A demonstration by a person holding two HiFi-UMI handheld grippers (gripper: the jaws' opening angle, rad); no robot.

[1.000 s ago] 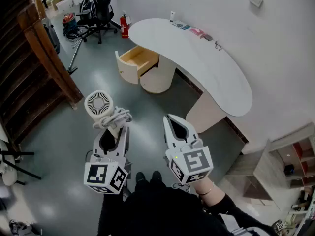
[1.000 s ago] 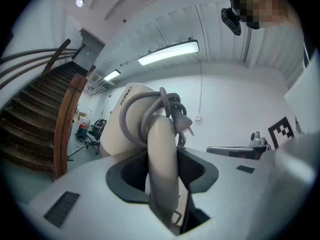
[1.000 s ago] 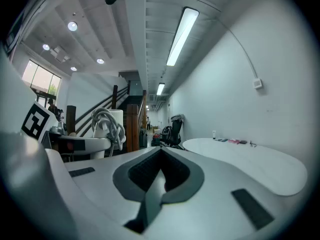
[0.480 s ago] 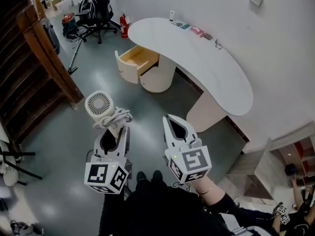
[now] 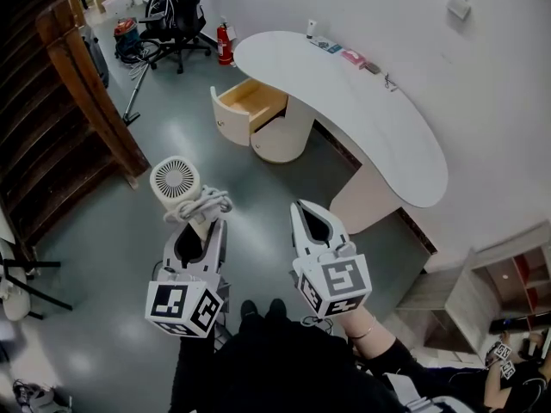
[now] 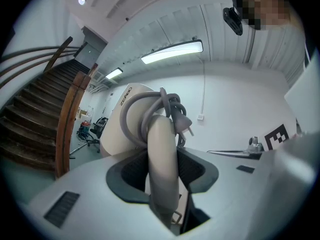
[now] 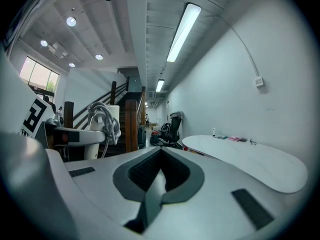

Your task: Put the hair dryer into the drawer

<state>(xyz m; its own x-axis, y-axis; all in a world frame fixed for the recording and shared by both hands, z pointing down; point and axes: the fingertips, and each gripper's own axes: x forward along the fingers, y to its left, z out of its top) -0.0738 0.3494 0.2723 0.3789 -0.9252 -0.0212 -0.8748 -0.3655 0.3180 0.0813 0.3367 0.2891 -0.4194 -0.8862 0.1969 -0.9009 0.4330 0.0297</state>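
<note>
Dark wooden staircase is sitting on your left, curved white desk ahead with its wood-lined drawer hanging open, well apart from you. Your left gripper is pinching the handle of the cream, cord-wrapped hair dryer, round grille facing up. Your right gripper is keeping its jaws pressed together, empty.

Hair dryer brand print, poss. starts w/ Z, illegible

Matt plastic hair dryer — drawer int. wood; floor glossy, smooth.
</note>
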